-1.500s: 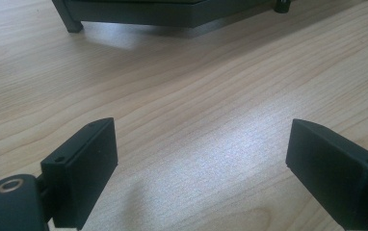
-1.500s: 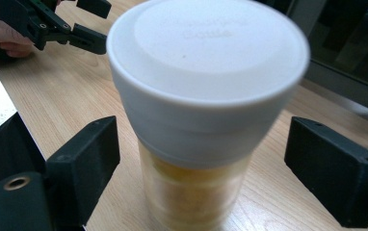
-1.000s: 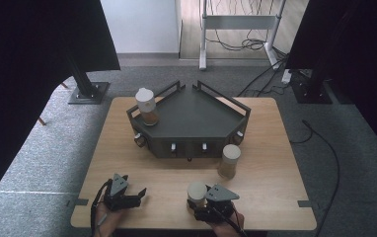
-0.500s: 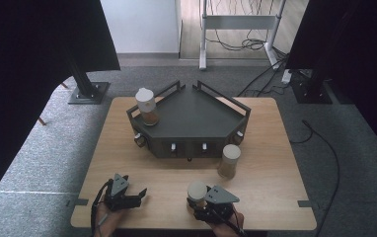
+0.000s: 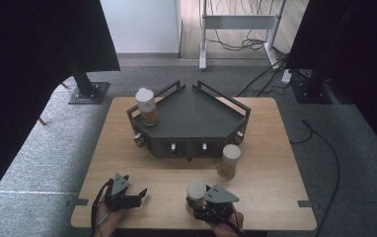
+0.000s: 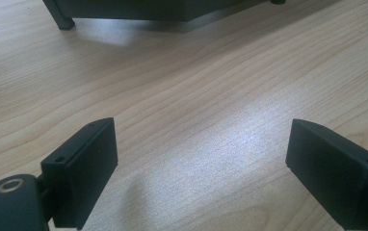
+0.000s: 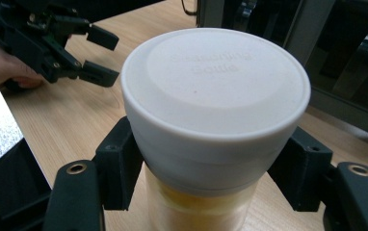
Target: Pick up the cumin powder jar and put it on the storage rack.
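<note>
A jar with a white lid [image 5: 196, 189] and yellowish contents stands near the table's front edge, with my right gripper [image 5: 197, 199] shut on it. In the right gripper view the jaws press on the jar [image 7: 211, 91] just below its lid, and the right gripper [image 7: 211, 180] is upright. My left gripper [image 5: 141, 196] rests low at the front left, open, with nothing between its jaws. The left gripper [image 6: 199, 159] looks over bare wood. A second jar [image 5: 229, 160] stands on the table in front of the dark rack [image 5: 196, 121]. A third jar [image 5: 147, 106] stands on the rack's left corner.
The rack sits mid-table, with rails along its back edges and small knobs on its front face. The wooden table [image 5: 275, 148] has bare room on its right and left sides. Black stands and cables lie on the floor beyond the table.
</note>
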